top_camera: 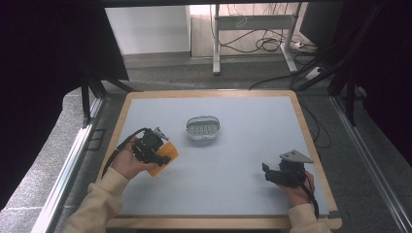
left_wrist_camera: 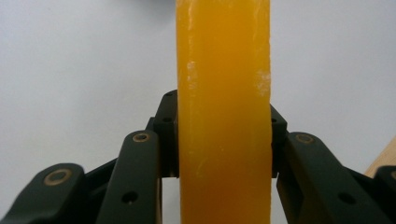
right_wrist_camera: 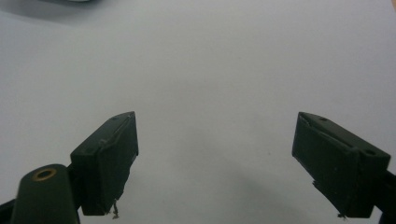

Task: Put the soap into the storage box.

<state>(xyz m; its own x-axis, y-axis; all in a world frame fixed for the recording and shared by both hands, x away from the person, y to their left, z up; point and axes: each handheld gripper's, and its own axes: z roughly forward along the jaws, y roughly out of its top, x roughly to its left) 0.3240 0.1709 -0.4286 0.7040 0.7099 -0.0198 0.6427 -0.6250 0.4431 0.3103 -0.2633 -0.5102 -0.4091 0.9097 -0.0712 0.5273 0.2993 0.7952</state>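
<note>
An orange bar of soap stands between the two black jaws of my left gripper, and both pads press on its sides. From above, the soap sticks out to the right of the left gripper, low over the left part of the grey mat. A white oval soap dish with a slotted floor rests on the mat beyond it, apart from the soap. At the front right, my right gripper sits open over bare mat, its jaws wide apart with nothing between them.
The grey mat lies on a table with a wooden rim. Beyond the far edge are the floor, a desk frame and loose cables. Dark curtains hang at both sides.
</note>
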